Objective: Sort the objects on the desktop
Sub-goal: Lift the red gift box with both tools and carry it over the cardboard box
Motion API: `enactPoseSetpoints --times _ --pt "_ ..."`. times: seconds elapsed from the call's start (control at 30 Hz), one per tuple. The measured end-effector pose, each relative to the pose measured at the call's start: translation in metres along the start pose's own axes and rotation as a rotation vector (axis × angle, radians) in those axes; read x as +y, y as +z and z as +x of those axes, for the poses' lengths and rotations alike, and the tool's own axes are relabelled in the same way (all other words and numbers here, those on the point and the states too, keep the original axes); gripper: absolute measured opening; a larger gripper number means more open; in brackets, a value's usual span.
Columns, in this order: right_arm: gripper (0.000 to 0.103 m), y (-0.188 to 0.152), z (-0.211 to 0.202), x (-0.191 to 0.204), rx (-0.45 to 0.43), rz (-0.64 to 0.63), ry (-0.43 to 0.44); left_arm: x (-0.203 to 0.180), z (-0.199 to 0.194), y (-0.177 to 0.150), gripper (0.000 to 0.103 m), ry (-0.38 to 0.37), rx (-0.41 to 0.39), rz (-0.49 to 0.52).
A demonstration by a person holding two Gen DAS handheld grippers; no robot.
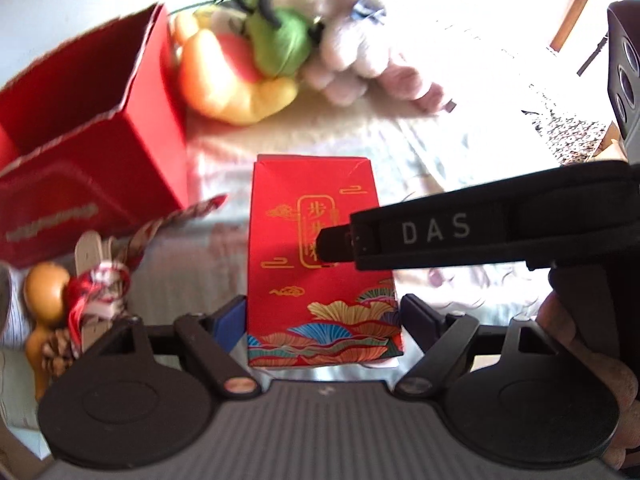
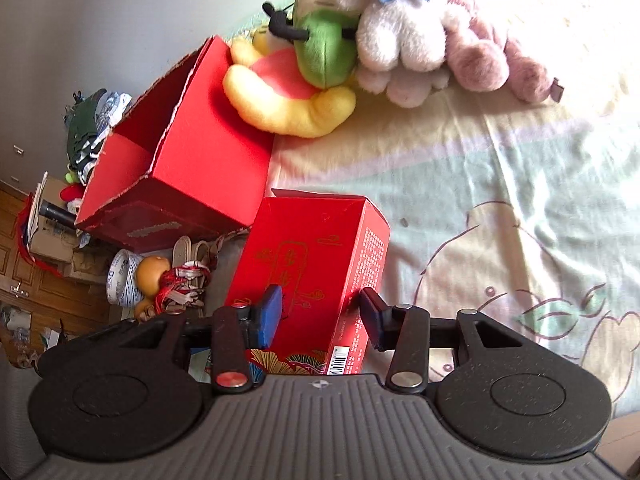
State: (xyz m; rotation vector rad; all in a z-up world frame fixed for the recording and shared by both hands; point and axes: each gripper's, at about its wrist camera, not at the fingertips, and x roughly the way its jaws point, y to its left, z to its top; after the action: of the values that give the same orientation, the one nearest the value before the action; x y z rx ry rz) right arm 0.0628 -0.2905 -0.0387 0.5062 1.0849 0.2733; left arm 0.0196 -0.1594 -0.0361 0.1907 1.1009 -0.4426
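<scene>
At the far left, an open red carton (image 1: 92, 120) is seen on the patterned bedsheet (image 2: 500, 200), with a gourd ornament (image 1: 44, 292) tied with red string near its front. Behind it to the right, plush toys (image 2: 340, 40) are heaped together. In the middle, a small red gift box (image 1: 320, 248) with gold lettering lies flat on the sheet. The left gripper (image 1: 322, 316) is spread around the box's near end, its fingers just beside the sides. The right gripper (image 2: 320, 316) is pressed onto the same box, its blue pads (image 2: 270, 316) pinching it.
</scene>
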Motion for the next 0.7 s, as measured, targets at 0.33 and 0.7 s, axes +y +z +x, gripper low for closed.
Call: enactPoseSetpoints --times 0.33,0.7 --pt "0.047 0.042 -0.048 0.027 -0.2 -0.079 0.055 -0.011 -0.049 0.053 0.082 0.055 -0.189 0.069" --pt "0.047 0.096 -0.031 0.12 -0.314 -0.216 0.149 0.072 -0.097 0.096 0.082 0.17 -0.351 0.044"
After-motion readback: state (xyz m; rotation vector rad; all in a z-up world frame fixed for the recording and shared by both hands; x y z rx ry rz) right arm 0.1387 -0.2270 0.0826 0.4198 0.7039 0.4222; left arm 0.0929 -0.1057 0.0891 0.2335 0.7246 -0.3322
